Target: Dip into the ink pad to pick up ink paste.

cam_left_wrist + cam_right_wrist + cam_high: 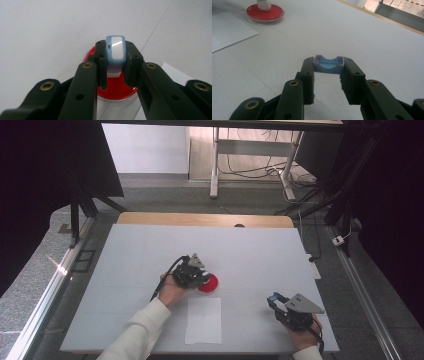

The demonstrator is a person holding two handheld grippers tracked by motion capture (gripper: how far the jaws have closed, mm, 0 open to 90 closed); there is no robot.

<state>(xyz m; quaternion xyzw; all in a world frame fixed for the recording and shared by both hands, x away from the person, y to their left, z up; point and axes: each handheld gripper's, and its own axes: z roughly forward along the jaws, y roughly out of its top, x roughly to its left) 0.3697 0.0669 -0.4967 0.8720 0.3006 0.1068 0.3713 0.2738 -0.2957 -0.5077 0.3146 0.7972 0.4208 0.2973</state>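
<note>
A round red ink pad dish (209,284) sits near the middle of the white table top (140,250). My left gripper (202,277) is shut on a blue and white stamp (115,51), held upright with its white base down on the red ink pad dish (117,88). At the front right, my right gripper (275,301) is shut on a small blue cap (328,64), held just above the table. In the right gripper view the red ink pad dish (265,13) lies far off at the upper left, with the stamp's white base (264,4) on it.
A white sheet of paper (203,320) lies flat just in front of the dish, near the table's front edge. A wooden table edge (200,218) runs along the back. Black stands and cables are on the floor beyond.
</note>
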